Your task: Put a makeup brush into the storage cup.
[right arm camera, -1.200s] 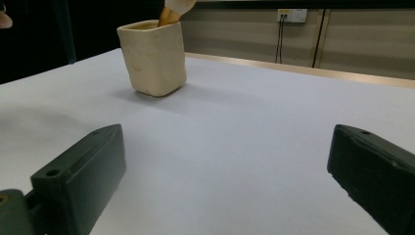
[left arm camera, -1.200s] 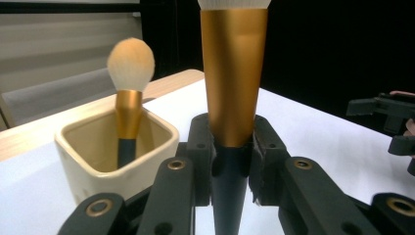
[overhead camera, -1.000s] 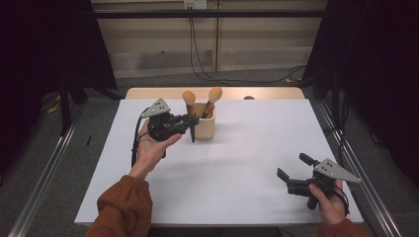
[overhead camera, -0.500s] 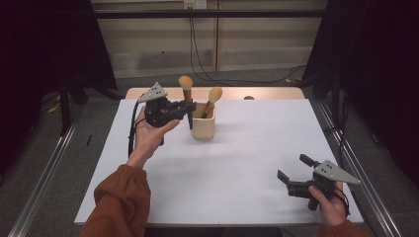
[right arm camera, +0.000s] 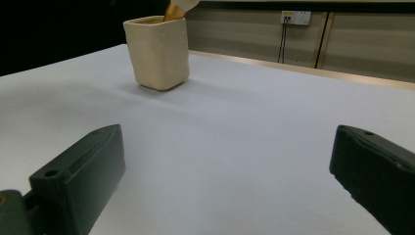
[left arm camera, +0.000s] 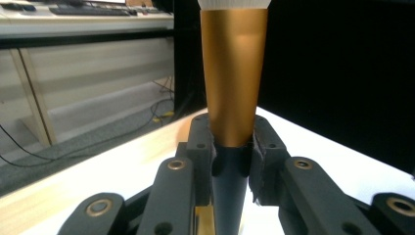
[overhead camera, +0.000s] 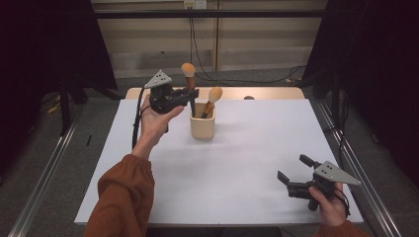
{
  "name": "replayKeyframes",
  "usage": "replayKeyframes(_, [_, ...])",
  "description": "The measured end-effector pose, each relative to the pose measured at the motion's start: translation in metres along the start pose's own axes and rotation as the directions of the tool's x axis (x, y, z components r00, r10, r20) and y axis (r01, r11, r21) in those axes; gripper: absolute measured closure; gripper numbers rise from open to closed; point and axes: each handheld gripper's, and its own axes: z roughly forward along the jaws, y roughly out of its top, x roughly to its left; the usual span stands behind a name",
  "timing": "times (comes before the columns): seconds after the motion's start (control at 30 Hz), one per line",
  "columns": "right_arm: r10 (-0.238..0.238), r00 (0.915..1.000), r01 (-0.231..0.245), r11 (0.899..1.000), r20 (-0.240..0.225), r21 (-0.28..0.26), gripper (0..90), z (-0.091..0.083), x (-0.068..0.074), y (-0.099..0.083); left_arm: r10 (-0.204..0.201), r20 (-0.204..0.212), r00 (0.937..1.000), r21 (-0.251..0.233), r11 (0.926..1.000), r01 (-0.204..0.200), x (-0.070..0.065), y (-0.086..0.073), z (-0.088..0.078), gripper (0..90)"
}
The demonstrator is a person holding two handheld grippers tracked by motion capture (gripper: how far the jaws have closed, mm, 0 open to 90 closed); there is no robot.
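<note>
My left gripper [overhead camera: 191, 94] is held up at the back left of the table, shut on the dark lower handle of a makeup brush [overhead camera: 188, 74]. The brush stands upright, its gold ferrule [left arm camera: 234, 73] rising between the jaws and its tan head on top. Its lower tip hangs at the rim of a cream cup [overhead camera: 202, 126]. A second brush [overhead camera: 213, 96] leans in that cup. My right gripper [overhead camera: 292, 168] rests at the near right of the table, open with nothing between its jaws [right arm camera: 227, 181]. The cup [right arm camera: 157, 51] stands far ahead of it.
A white sheet [overhead camera: 247, 158] covers the table, with a strip of bare wood [overhead camera: 267, 93] along the far edge. Metal rails [overhead camera: 44, 182] run on the floor at both sides. Cables [overhead camera: 197, 44] hang on the back wall.
My left gripper has risen with the brush, drawing it up out of the cup. The right gripper has stayed where it was.
</note>
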Motion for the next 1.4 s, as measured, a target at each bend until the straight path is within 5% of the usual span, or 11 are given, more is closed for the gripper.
replayKeyframes(0.63, [-0.007, 0.9999, 0.007, 1.000, -0.007, 0.003, 0.0, 0.000, 0.000, -0.001, 0.010, -0.039, 0.9992, 0.033, 0.9994, -0.009, 0.013, -0.020, 0.027, 74.3])
replayKeyframes(1.4, [-0.003, 1.0000, 0.003, 1.000, -0.008, 0.007, 0.0, 0.001, 0.000, -0.002, 0.011, -0.037, 0.9993, 0.072, 0.9973, -0.009, 0.018, -0.056, 0.035, 74.2])
